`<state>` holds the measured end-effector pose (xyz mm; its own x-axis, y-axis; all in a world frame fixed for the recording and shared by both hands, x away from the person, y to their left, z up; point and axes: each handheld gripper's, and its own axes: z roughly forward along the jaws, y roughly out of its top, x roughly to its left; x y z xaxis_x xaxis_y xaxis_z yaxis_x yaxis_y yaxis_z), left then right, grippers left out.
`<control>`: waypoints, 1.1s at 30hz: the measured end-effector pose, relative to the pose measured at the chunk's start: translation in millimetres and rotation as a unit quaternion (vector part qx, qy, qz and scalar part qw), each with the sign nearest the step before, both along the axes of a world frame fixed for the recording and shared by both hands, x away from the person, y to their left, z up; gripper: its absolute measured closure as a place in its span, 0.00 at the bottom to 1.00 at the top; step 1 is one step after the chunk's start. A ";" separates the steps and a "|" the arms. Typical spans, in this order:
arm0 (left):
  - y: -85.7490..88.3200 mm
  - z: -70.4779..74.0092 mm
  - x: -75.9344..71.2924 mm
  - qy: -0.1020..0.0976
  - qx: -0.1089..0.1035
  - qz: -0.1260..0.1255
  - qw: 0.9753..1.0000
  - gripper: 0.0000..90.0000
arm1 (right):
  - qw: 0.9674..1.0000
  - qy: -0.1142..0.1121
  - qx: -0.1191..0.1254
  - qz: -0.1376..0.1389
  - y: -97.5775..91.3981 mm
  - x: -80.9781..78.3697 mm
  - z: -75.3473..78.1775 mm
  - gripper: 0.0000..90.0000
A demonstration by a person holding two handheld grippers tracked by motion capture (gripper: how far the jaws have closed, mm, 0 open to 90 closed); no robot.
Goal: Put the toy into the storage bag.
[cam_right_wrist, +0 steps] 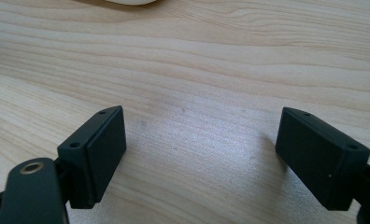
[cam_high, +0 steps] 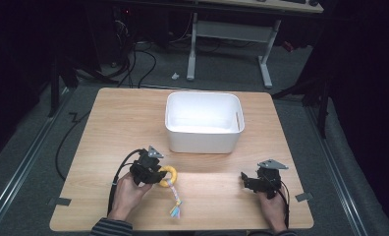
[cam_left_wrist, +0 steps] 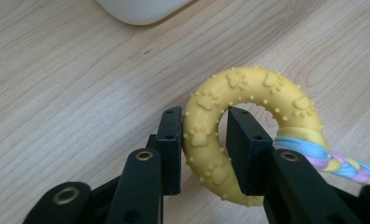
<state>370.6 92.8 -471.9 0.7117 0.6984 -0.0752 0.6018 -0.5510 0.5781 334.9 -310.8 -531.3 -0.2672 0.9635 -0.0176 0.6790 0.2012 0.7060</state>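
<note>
Lower left of the high view, the left gripper (cam_high: 155,173) is clamped on the yellow ring (cam_left_wrist: 248,126), rope (cam_high: 175,201) trailing toward the table's (cam_high: 114,118) near edge, while the right gripper (cam_right_wrist: 197,154), jaws wide apart, hovers over bare wood below the bin (cam_high: 202,123).

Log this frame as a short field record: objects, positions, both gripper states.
surface: wooden table
bin: white plastic tub, far centre of the table, nothing visible inside
toy: yellow rubber ring with paw-print bumps; braided pastel rope tied to it, trailing toward the person
left gripper: closed on the ring's band, one jaw through the hole, one outside
right gripper: jaws wide apart, nothing between them, over bare table near right
contact: ring apart from the tub
</note>
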 end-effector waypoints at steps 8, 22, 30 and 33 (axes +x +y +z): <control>15.8 15.8 -3.4 -0.003 -0.020 0.010 1.000 0.75 | 1.000 0.000 0.000 0.000 0.1 0.0 0.0 0.18; 18.8 44.3 2.2 -0.011 -0.024 -0.001 1.000 0.75 | 1.000 0.000 0.000 0.000 0.4 -0.5 0.0 0.18; 16.7 61.6 5.8 -0.022 -0.024 -0.011 0.999 0.75 | 1.000 0.001 0.000 -0.002 0.7 -0.2 0.0 0.18; 16.9 66.9 6.2 -0.020 -0.027 -0.016 0.999 0.75 | 1.000 0.001 0.000 -0.002 0.7 -0.3 0.0 0.18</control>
<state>376.8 109.6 -405.0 0.7366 0.6712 -0.0833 0.5605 -0.5368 0.6307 334.7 -310.1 -531.3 -0.2641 0.9644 -0.0165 0.6804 0.1984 0.7054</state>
